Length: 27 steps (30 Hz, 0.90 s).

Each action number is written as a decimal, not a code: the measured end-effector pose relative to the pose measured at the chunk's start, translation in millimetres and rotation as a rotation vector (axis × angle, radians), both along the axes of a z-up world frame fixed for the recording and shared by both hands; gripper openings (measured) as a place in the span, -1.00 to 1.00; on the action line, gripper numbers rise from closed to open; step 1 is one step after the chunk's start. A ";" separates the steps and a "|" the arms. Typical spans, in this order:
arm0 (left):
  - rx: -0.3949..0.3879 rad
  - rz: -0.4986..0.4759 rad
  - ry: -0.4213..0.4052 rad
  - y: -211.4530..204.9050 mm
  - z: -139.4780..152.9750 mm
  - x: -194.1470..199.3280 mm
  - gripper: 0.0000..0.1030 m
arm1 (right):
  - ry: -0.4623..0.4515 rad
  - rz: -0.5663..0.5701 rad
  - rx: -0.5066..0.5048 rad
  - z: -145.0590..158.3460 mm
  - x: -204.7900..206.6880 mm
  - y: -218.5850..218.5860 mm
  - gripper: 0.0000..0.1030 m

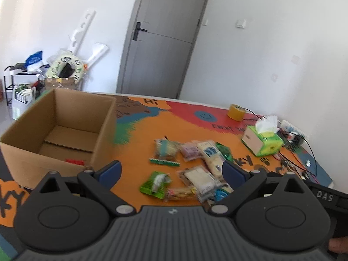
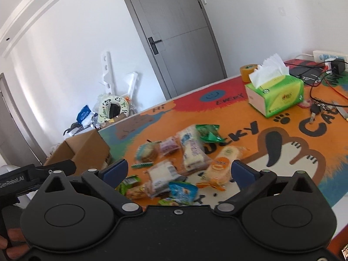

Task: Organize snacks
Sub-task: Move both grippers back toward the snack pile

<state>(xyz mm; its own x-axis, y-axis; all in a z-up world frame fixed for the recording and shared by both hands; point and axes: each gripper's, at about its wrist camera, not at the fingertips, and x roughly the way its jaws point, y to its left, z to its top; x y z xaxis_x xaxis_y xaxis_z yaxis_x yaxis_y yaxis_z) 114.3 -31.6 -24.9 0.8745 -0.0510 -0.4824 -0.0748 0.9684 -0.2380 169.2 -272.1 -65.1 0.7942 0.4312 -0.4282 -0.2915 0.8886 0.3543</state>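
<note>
Several wrapped snacks lie in a loose pile on the orange printed tablecloth [image 1: 139, 152]. Among them are a green packet [image 1: 155, 183], a clear sandwich pack [image 1: 202, 179] and a long white-and-blue pack [image 2: 192, 150]. An orange-labelled bread pack [image 2: 221, 165] lies at the pile's right. My left gripper [image 1: 171, 169] hovers open above the near side of the pile, with nothing between its blue pads. My right gripper [image 2: 179, 168] is open too, above the same pile and holding nothing. An open cardboard box [image 1: 102, 134] stands left of the snacks, with a small red item [image 1: 75, 161] inside.
A green tissue box [image 1: 263, 141] and a yellow tape roll [image 1: 236, 112] stand at the far right. Cables, keys [image 2: 315, 108] and a power strip [image 2: 328, 56] lie beyond them. A grey door [image 1: 163, 37] and a cluttered rack [image 1: 24, 82] are behind the table.
</note>
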 end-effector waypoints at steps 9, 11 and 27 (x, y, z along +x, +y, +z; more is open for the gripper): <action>-0.003 -0.040 0.064 -13.6 -23.0 10.8 0.91 | 0.057 -0.007 -0.016 -22.8 5.7 -4.3 0.99; -0.011 -0.056 0.084 -16.4 -29.7 15.1 0.91 | 0.064 -0.007 -0.017 -25.8 5.9 -5.1 0.99; -0.029 -0.075 0.151 -34.4 -72.5 31.8 0.89 | 0.136 -0.042 -0.025 -53.3 15.4 -14.3 0.99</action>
